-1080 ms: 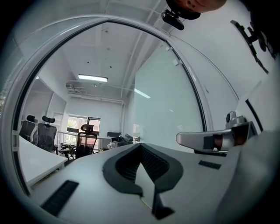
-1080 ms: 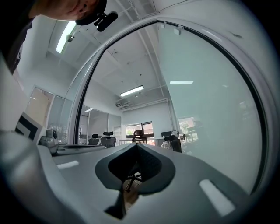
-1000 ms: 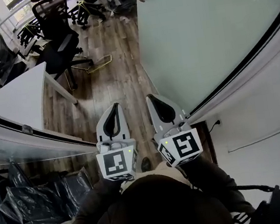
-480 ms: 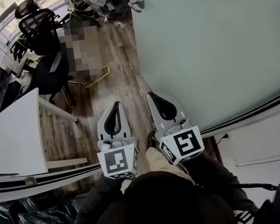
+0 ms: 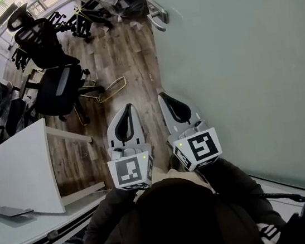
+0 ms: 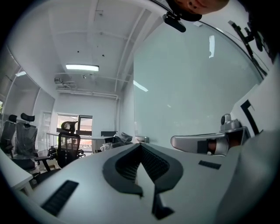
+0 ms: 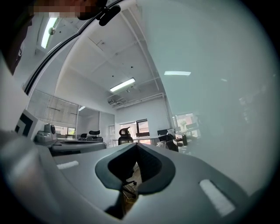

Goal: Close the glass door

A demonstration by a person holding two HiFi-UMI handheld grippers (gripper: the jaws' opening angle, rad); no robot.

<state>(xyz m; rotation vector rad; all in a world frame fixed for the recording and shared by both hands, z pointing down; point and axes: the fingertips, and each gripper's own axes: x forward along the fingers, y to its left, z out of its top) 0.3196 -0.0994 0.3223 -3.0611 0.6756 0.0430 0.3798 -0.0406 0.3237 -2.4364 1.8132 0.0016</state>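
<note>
The right hand-held gripper (image 5: 165, 99) has its jaws drawn together on nothing, and its own view shows only the room through the loop behind the tips. The left hand-held gripper (image 5: 127, 108) is likewise pressed together and empty, held just beside it over the wooden floor (image 5: 128, 65). The glass door (image 5: 232, 51) is the broad frosted pane along the person's right. It is close to the right hand-held gripper but not touching it, and its metal handle (image 5: 157, 13) sits at the far edge, well ahead of both tools. This looks like the approach step, with the door not yet engaged. The next move probably calls for carrying the right hand-held gripper forward to the handle, or laying its side flat on the pane, then swinging the door steadily toward its frame. The office chairs (image 5: 46, 43) and white counter (image 5: 18, 171) stand off to the left, away from the door.
</note>
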